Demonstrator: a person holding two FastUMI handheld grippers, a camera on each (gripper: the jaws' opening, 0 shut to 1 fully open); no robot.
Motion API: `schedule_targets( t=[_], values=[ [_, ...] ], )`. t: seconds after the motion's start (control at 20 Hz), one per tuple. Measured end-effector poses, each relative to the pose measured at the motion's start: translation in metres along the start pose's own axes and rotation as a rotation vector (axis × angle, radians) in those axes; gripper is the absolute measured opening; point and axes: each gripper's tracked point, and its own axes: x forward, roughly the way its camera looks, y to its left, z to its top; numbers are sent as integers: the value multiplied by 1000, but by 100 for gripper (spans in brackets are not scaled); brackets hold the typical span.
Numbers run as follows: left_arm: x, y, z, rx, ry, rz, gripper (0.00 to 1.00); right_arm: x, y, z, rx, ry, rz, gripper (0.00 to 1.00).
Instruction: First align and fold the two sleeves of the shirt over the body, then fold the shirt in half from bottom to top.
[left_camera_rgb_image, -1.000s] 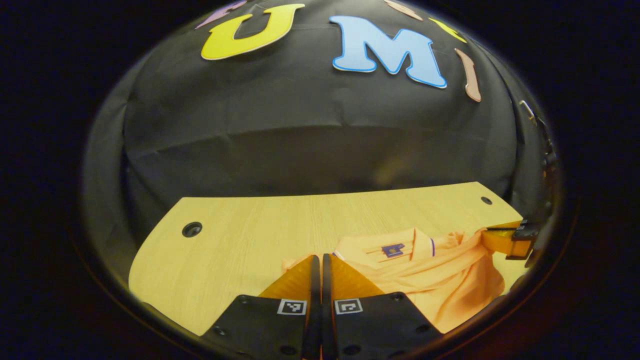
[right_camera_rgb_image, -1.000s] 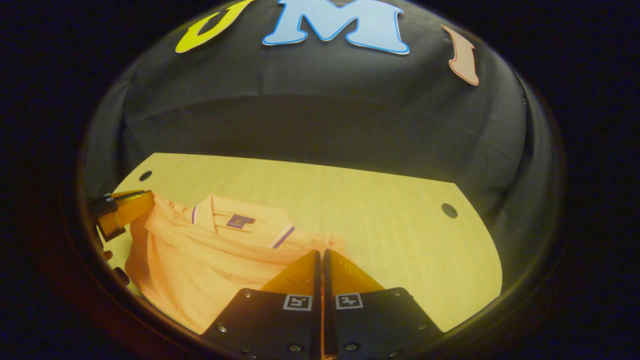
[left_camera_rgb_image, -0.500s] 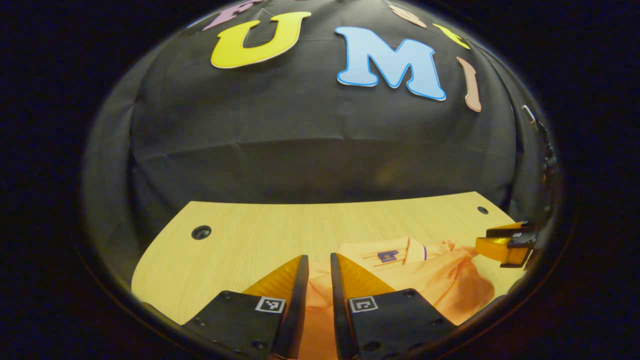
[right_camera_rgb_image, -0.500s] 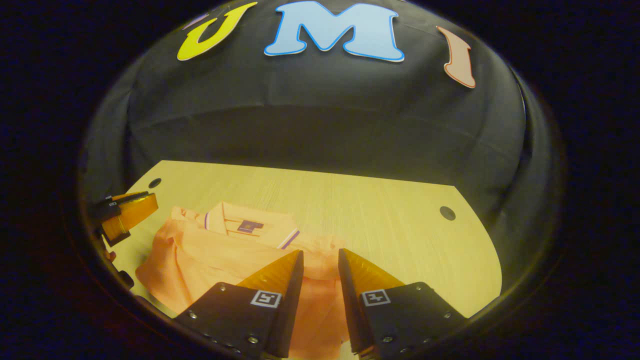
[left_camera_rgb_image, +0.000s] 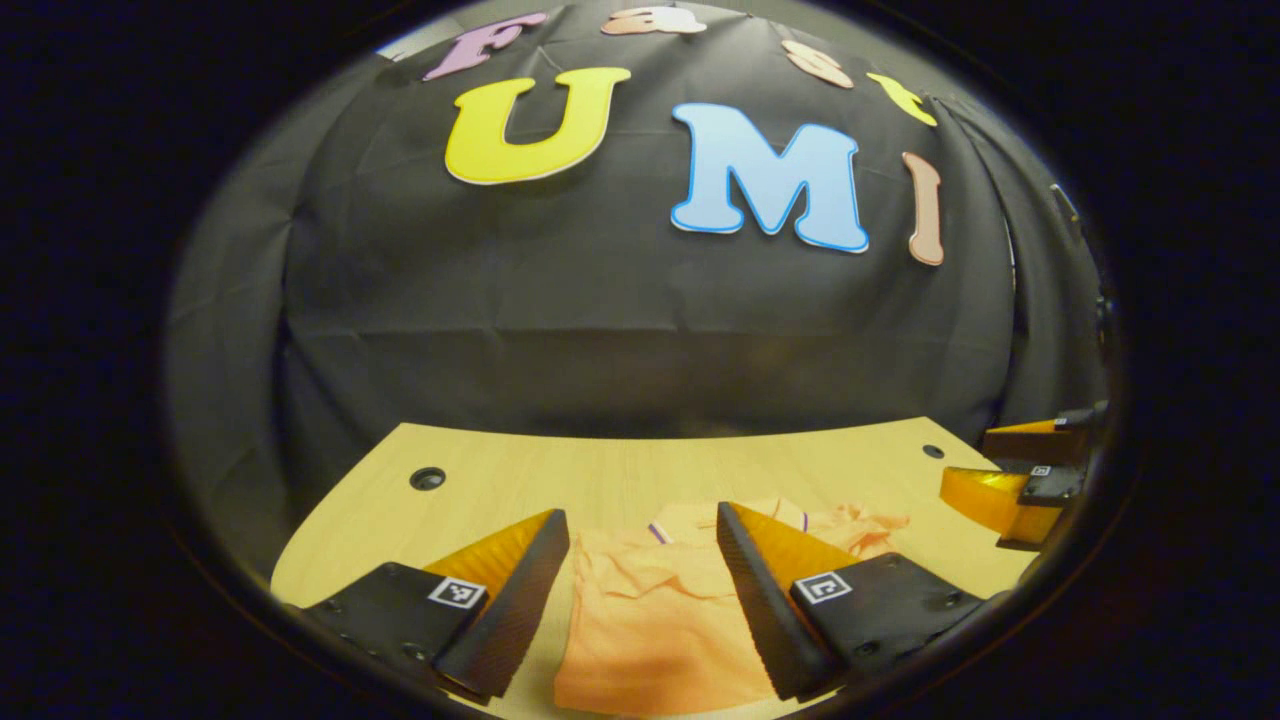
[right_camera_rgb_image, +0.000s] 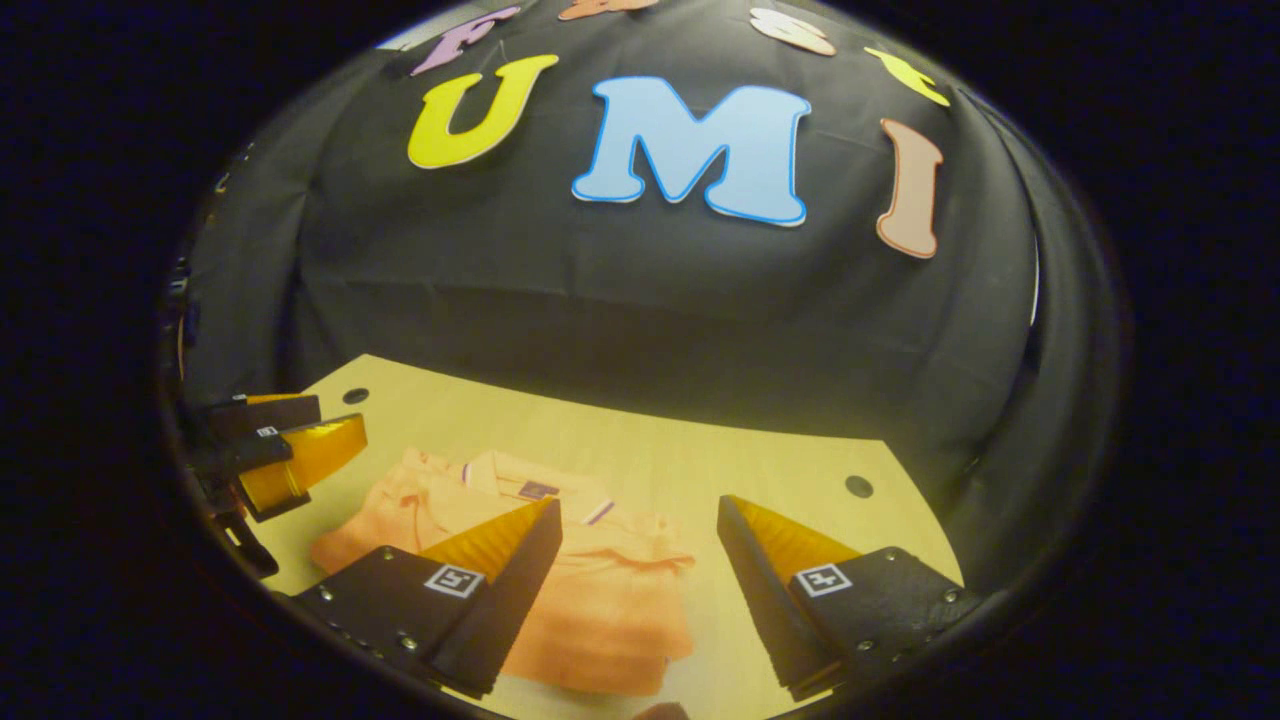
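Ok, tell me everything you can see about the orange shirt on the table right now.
The shirt is a soft orange polo-style top with a collar trimmed in thin purple and white stripes and a small dark label inside the neck. It lies folded into a compact, somewhat rumpled bundle on the light wooden table, collar toward the booth wall. Both the left gripper and the right gripper are open above it; neither grips it.

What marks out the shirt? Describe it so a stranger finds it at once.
Start at the pale wooden table before the black cloth wall. On it lies the orange shirt, folded into a bundle, under the open right gripper. Its collar, with a dark label and striped edge, sets it apart.
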Motion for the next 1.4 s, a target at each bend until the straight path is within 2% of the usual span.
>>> schedule_targets(
  t=[0.05,0.15,0.55,0.95,1.4],
  values=[
    [-8,-2,5,5,-15,3,98,-10,1,4,-7,-16,5,97],
    [-27,-8,12,9,-38,5,94,-29,0,10,-19,-50,8,97],
    [-102,-24,34,21,-131,32,95,-108,-2,16,-59,-160,25,97],
    [-175,-35,51,43,-201,68,94,-173,-2,14,-34,-240,45,97],
    [-201,-40,70,47,-235,62,94,-208,-17,26,-4,-304,8,97]
  ],
)
